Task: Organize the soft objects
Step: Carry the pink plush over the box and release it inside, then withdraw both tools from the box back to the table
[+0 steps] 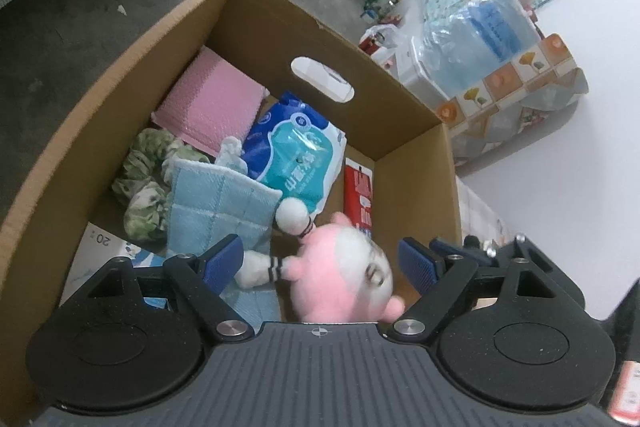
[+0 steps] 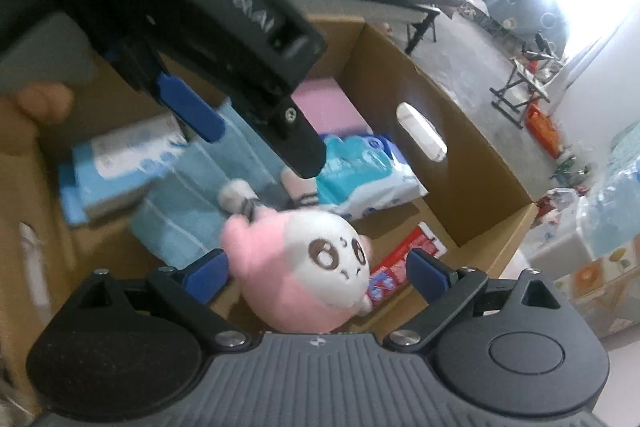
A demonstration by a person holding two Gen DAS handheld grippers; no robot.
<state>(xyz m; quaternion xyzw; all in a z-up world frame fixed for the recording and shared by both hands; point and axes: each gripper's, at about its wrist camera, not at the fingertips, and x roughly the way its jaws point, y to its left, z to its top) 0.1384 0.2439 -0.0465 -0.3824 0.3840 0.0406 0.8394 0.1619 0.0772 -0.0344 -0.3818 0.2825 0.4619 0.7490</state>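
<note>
Plush toy (image 2: 308, 267) lies in box (image 1: 404, 131) between my spread tools, left tool (image 1: 320, 261) and right tool (image 2: 316, 273) both released; next, lift clear.

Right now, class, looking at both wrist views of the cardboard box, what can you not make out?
- Pink and white plush toy: its lower body, cut off by the right gripper body, right wrist view.
- Plush face: turned away and blurred, left wrist view.
- Red printed packet: its lettering, too small.
- Brown cardboard box: left part, hidden by the left gripper, right wrist view.
</note>
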